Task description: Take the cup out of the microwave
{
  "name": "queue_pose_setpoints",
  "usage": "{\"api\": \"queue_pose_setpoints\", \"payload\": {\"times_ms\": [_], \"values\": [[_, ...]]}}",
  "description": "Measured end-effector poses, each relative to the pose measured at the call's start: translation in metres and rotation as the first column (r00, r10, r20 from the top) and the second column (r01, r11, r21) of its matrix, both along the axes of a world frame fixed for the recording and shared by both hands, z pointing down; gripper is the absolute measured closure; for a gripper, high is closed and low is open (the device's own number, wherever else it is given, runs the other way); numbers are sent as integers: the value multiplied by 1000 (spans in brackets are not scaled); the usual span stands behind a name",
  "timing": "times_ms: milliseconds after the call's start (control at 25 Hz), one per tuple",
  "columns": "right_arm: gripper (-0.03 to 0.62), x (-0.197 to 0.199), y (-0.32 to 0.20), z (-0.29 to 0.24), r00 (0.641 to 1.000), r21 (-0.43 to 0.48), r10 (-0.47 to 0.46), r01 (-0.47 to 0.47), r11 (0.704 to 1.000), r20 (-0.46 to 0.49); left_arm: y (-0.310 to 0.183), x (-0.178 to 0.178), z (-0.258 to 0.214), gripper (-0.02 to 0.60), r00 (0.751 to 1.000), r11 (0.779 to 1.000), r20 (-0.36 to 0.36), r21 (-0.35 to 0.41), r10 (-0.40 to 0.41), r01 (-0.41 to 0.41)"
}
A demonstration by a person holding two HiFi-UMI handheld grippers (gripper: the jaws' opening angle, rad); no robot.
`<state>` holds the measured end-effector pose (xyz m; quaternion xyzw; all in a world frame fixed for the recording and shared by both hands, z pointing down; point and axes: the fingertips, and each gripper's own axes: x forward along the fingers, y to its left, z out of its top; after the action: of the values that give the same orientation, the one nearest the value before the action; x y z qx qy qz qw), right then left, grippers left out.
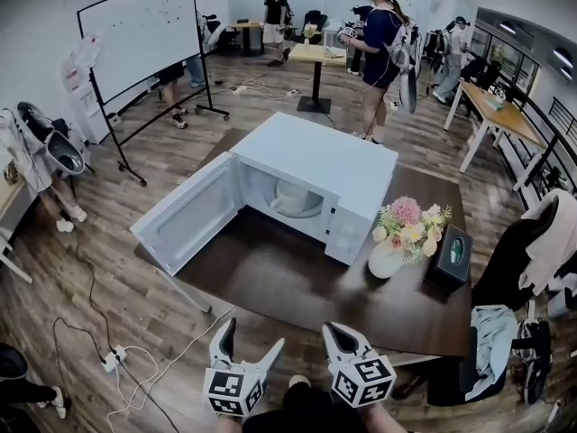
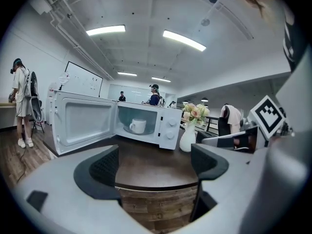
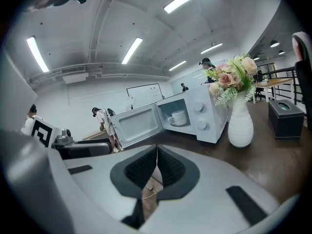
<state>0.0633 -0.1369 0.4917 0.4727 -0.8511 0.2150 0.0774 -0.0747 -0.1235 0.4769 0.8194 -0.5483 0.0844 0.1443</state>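
Wide apart on the left gripper [image 1: 253,334], gripping nothing. Pressed together on the right gripper [image 1: 341,332], empty too. Well away from the cup [image 1: 293,195] inside the open microwave [image 1: 315,156].

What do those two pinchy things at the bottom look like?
The left gripper and right gripper are light grey, with pointed jaws that have a black textured lining inside. Each carries a white cube printed with black square markers.
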Motion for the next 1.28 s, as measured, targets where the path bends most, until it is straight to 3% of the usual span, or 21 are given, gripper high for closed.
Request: {"api": "queue_pose_setpoints", "payload": {"times_ms": [560,1280], "values": [[600,-17,-47,7,998,-23,-57,58,998,38,-41,-16,-7,123,995,995,-24,34,-93,93],[599,-20,-136,14,993,-57,114,-112,992,40,-180,-14,-7,123,993,993,-10,34,115,-115]]}}
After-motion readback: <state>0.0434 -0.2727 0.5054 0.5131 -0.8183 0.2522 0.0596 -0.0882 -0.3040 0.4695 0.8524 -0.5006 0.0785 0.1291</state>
